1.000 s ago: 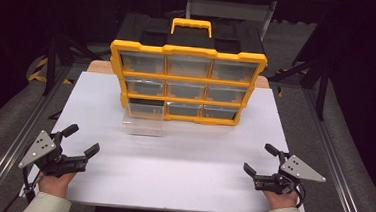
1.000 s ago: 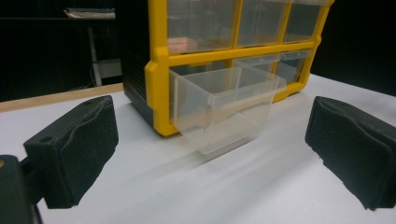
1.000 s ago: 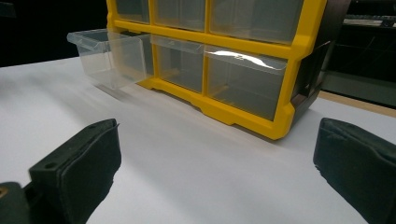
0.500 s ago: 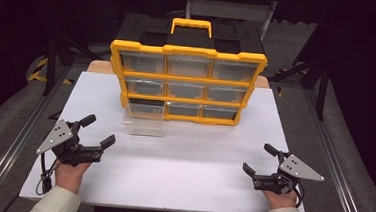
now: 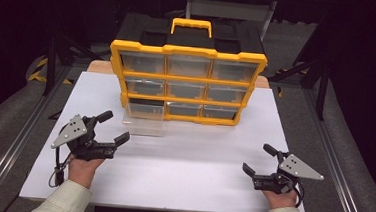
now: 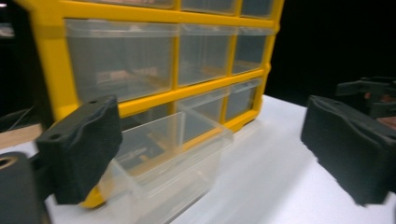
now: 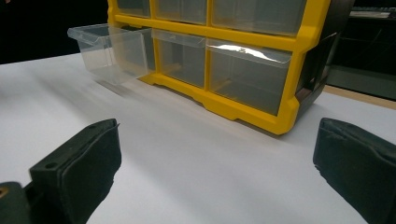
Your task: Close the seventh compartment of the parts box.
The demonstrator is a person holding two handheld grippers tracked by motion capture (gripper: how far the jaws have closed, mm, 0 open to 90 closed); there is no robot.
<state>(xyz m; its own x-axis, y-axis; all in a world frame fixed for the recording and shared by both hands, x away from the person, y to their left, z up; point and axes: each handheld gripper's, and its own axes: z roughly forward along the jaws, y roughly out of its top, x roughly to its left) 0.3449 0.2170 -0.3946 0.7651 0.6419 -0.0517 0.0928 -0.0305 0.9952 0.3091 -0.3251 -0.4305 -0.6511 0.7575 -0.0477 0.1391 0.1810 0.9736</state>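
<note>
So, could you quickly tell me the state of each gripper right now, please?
Left gripper: open, jaws just closing slightly, nothing between them, short of the pulled-out clear plastic drawer.
Right gripper: open, holding nothing.

Your organiser, at the centre of the high view, has a bright yellow frame around clear, colourless drawers, with a black top and a yellow handle. The pulled-out drawer at its lower left is the same see-through plastic (almost glassy against the surface under it). Your worktop is plain white, without pattern, edged by dark grey flooring at the left and right of the frame. Your left hand-held gripper, at lower left, is matt black with a pale grey plate; your right hand-held gripper, at lower right, matches it. Your sleeves along the bottom edge are light beige.
</note>
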